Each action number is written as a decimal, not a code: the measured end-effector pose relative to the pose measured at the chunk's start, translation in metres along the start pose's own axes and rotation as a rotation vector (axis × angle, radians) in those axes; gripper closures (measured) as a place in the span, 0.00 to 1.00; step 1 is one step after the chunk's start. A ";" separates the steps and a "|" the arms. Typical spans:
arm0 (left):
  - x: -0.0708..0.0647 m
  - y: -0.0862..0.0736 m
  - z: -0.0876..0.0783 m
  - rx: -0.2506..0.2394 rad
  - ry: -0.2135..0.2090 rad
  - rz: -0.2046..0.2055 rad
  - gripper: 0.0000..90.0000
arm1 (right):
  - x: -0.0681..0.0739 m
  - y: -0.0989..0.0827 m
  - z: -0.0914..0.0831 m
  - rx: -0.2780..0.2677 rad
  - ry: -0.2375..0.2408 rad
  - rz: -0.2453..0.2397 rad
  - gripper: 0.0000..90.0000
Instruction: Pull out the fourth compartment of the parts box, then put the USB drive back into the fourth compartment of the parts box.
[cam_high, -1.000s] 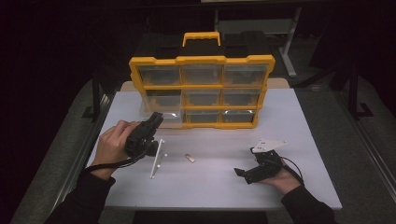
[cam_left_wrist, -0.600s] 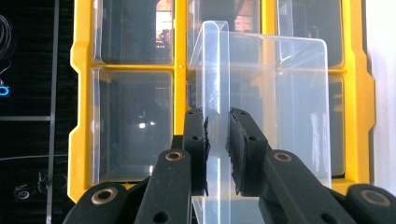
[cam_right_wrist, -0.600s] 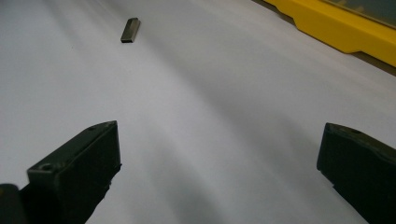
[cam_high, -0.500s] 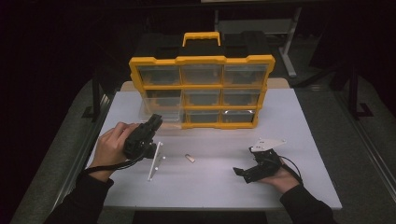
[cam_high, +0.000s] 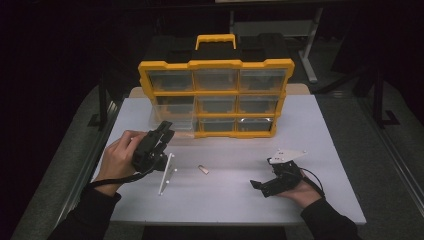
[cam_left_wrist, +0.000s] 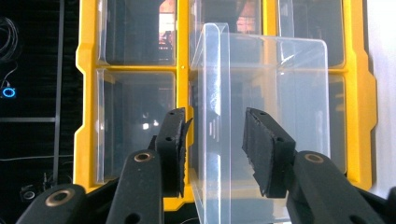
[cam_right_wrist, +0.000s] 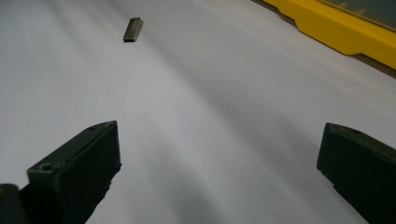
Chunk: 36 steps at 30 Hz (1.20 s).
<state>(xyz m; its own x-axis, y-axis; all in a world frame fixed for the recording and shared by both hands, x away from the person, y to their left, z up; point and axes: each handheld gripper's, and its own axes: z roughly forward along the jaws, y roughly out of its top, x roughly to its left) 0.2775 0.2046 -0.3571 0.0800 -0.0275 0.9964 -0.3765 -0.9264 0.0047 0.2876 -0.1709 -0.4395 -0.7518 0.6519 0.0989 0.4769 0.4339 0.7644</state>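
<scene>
In the left gripper view, the left gripper has its jaws parted on either side of the clear drawer; they have just been opening, and neither pad presses on the drawer's handle lip between them. The drawer juts out of the yellow organiser at the lower left of its front. In the high view the left hand sits left of centre, wrist low, gripper angled up and right toward the organiser. The right gripper has its jaws spread wide over bare table, with nothing between them. It sits at the lower right of the high view, palm under it. A small metal piece lies centre frame.
</scene>
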 end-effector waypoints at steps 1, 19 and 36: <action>0.000 0.000 0.000 -0.001 0.000 -0.001 0.63 | 0.000 0.000 0.000 0.001 0.000 0.000 0.00; -0.010 0.002 -0.005 -0.007 0.019 -0.022 0.47 | 0.000 0.000 0.000 0.000 -0.001 -0.001 0.00; -0.033 0.009 -0.009 -0.020 0.006 -0.037 0.35 | 0.000 0.000 0.000 0.000 -0.001 -0.001 0.00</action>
<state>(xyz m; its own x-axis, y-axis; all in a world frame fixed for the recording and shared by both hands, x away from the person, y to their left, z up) 0.2638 0.2008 -0.3895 0.0886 0.0093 0.9960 -0.3917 -0.9191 0.0434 0.2877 -0.1706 -0.4391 -0.7520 0.6519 0.0974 0.4758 0.4347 0.7646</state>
